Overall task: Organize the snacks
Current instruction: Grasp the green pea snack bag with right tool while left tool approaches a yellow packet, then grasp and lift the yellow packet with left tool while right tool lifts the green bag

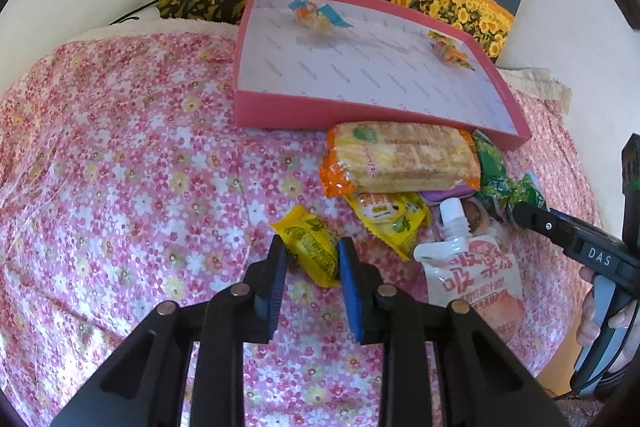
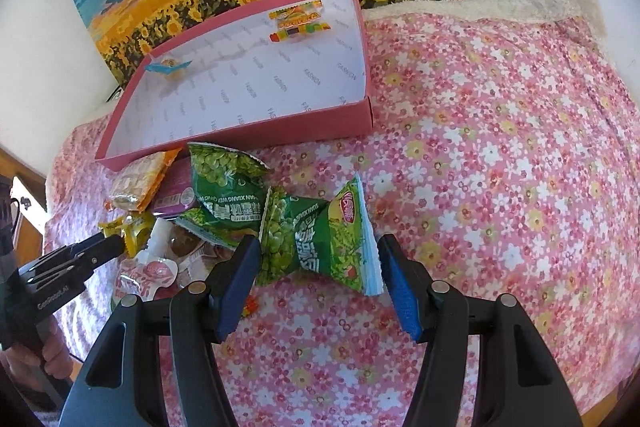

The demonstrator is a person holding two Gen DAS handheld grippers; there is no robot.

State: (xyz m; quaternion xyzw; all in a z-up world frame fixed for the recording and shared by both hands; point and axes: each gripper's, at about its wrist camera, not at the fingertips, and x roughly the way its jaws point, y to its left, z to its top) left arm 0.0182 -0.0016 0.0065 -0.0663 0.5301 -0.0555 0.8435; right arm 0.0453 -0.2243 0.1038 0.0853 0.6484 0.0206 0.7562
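The left gripper is clamped on a small yellow snack packet, its blue pads pressing the packet's two long sides, so the packet's long axis runs forward between them, pointing roughly toward the pink box. The box sits beyond the packet and a little to its right, on the flowered cloth, with two small sweets already inside. The rest of the heap lies between packet and box, against the box's near wall.

The right gripper stands apart around a green pea bag beside that heap. The bag's long axis lies across the gap from pad to pad, and the pads do not seem to press it yet. I judge the left hand's load goes forward into the box next.
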